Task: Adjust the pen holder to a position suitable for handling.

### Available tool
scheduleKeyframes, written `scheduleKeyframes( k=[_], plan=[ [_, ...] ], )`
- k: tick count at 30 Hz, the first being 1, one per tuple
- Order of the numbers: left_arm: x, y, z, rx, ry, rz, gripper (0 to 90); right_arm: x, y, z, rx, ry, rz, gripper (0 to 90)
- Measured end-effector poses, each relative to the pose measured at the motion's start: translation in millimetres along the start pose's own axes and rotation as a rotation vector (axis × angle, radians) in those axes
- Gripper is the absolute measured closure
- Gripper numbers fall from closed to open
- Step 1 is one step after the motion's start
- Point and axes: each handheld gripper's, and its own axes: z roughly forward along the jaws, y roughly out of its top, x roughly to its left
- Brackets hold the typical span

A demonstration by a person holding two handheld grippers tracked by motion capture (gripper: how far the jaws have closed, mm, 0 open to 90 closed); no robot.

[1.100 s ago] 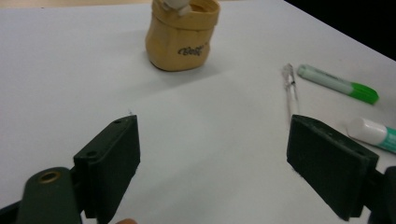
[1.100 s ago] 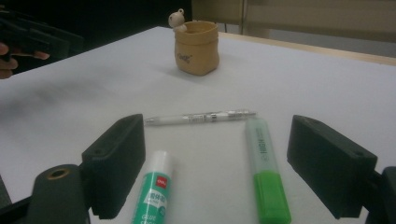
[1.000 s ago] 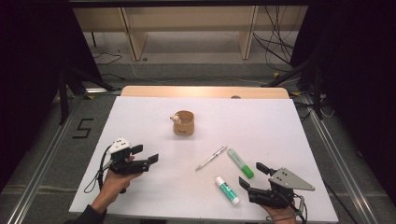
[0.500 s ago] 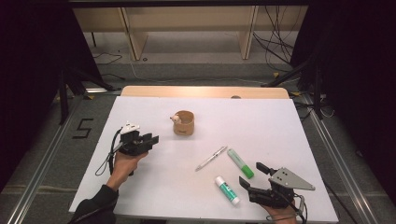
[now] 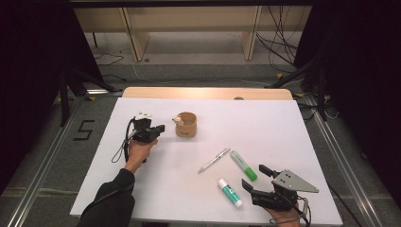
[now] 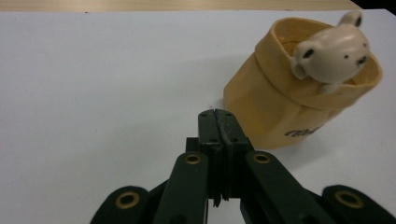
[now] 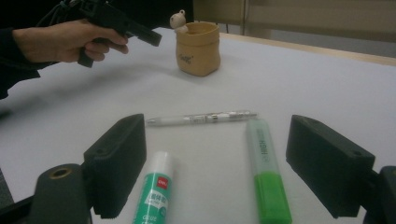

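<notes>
white table, grey floor, wooden shelf legs behind.

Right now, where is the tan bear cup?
In the high view, the tan bear cup stands left of centre on the table, just right of the left gripper.

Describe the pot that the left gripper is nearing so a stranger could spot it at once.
On the white table, look toward the far left-centre, just right of the left gripper. There stands a tan pot; unlike the pens nearer the person, it bears a small bear head on its rim.
</notes>
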Motion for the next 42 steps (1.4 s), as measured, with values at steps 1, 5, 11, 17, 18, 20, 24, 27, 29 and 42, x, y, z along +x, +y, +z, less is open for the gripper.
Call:
scheduleKeyframes(
  k=[1, 5, 11, 17, 18, 20, 24, 27, 29, 42],
  plan=[
    [0.0, 0.0, 0.0, 0.0, 0.0, 0.0, 89.1, 0.2, 0.0, 0.3, -0.001, 0.0, 0.0, 21.1],
    [0.1, 2.2, 12.1, 0.001, 0.0, -0.01, 89.2, 0.2, -0.2, 0.7, 0.002, 0.005, -0.001, 21.2],
    [-4.7, 2.2, 24.3, 0.013, -0.006, -0.01, 89.2, 0.1, -0.3, 0.8, 0.004, 0.007, -0.001, 21.2],
    [-12.3, 3.6, 32.5, 0.036, -0.019, 0.004, 89.1, -0.5, -1.0, 1.8, 0.01, 0.01, 0.0, 21.3],
    [-13.8, 4.3, 35.1, 0.045, -0.017, 0.007, 89.2, -0.5, -1.0, 1.9, 0.011, 0.01, 0.001, 21.3],
    [-14.5, 5.0, 36.8, 0.059, -0.027, 0.01, 89.2, -0.4, -1.1, 2.0, 0.012, 0.012, -0.001, 21.4],
    [-17.7, 5.8, 40.5, 0.07, -0.009, 0.023, 89.2, 0.0, -1.1, 2.5, 0.013, 0.014, -0.003, 21.5],
    [-17.5, 6.9, 41.3, 0.072, -0.009, 0.007, 89.3, 0.3, -1.1, 2.9, 0.014, 0.014, -0.003, 21.6],
    [-18.1, 6.8, 41.4, 0.071, -0.006, 0.006, 89.3, 0.8, -1.0, 3.6, 0.014, 0.016, -0.005, 21.7],
    [-52.0, 12.8, 57.5, 0.103, -0.013, 0.059, 89.3, 0.6, -1.2, 3.8, 0.018, 0.018, -0.011, 21.8]
  ],
)
